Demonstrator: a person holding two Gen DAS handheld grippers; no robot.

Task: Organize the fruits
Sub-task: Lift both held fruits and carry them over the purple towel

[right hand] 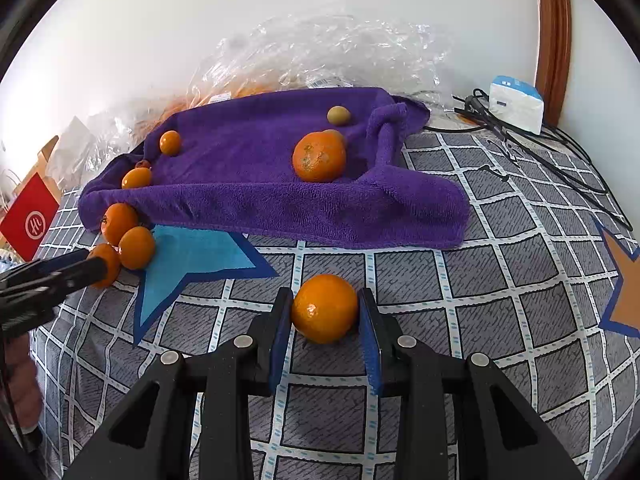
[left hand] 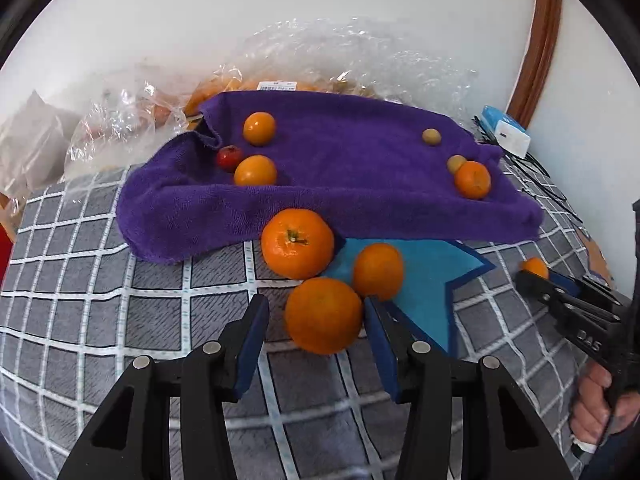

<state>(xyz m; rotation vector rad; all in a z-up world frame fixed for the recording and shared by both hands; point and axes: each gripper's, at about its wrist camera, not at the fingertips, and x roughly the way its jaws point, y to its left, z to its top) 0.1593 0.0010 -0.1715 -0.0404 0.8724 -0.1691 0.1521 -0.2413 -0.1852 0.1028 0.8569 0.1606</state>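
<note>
Three mandarins (left hand: pixel 324 280) sit grouped; the left hand-held gripper (left hand: pixel 316 320) is opening around one, the right hand-held gripper (right hand: pixel 325 312) clenches another mandarin (right hand: pixel 324 307); several fruits remain on the purple towel (left hand: pixel 340 168).

right gripper (right hand: pixel 324 312) clamps an orange (right hand: pixel 324 307) on the checked cloth (right hand: pixel 460 312), near a purple towel (right hand: pixel 280 184) bearing fruit.

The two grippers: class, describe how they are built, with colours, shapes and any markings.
Both the left gripper and the right gripper have black angular frames with triangular cut-outs, round silver fasteners and flat blue pads. The right gripper's side carries white letters, "DAS".
</note>
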